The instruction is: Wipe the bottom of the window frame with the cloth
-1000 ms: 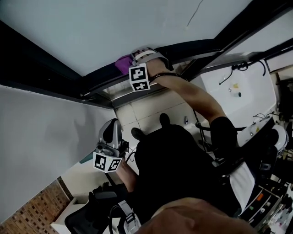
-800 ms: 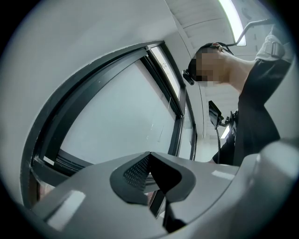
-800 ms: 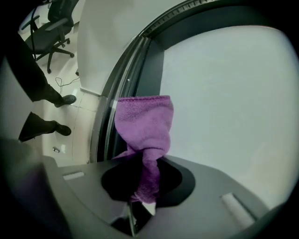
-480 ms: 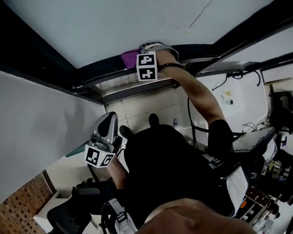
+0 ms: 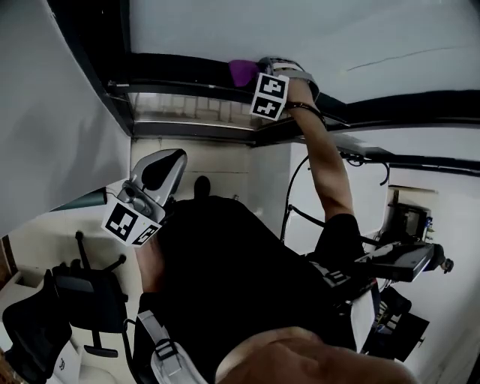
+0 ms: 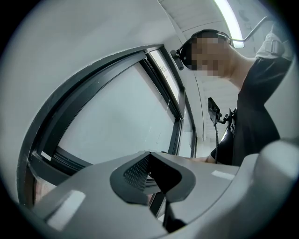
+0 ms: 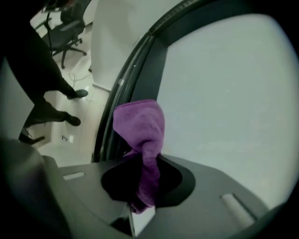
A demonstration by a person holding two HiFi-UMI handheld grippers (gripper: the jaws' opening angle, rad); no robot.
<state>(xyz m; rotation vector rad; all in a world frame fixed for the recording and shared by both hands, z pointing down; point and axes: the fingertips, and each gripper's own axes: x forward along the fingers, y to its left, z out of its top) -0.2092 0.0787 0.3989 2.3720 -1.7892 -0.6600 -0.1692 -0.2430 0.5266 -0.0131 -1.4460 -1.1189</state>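
Jaws on our right gripper (image 7: 144,189) were clamped on the purple cloth (image 7: 140,123), which stood bunched against the dark frame (image 7: 133,60) where it met the glass (image 7: 224,93). Our left gripper (image 6: 152,175) was closed on nothing, held low and well apart. We judged the wipe under way, but no dirt or streak showed how much rail was done. Cloth-to-rail contact was dim, and the rail's ends were cut off.

Flat daylight through the window glass (image 5: 225,30) turns it pale and leaves the person's torso (image 5: 225,277) near black. Both gripper views bulge and fade to black rims. A ceiling lamp (image 6: 229,14) glares; the cloth (image 7: 140,123) is sharp, the right tool (image 7: 145,182) soft.
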